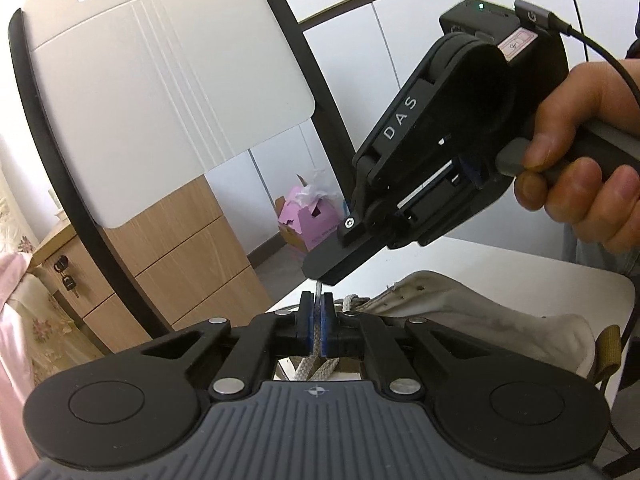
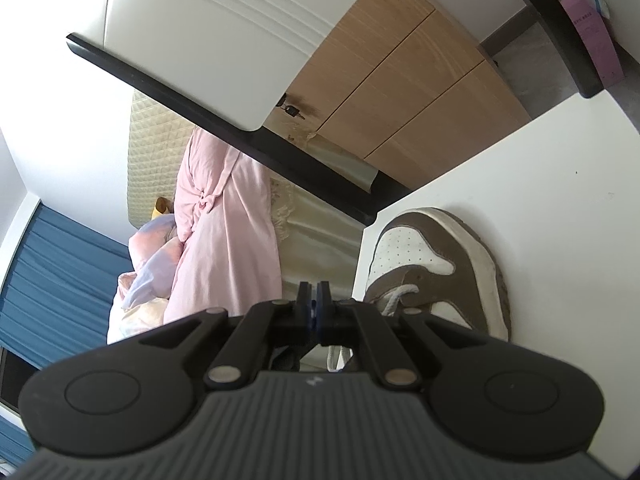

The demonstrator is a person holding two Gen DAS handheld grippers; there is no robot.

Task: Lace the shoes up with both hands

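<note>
The shoe (image 2: 436, 268) lies on the white table (image 2: 560, 200), at two o'clock from the right claw (image 2: 314, 300), whose jaws are pressed together; on what, I cannot tell. The left claw (image 1: 316, 312) pinches the lace (image 1: 316, 340), its tip under the right claw. A hard pull could slip the lace free.

Woven cloth lace (image 1: 316, 338); scuffed suede-and-leather shoe (image 2: 440, 264); matt white table (image 2: 560, 208); wood-grain drawers (image 1: 180, 256).
</note>
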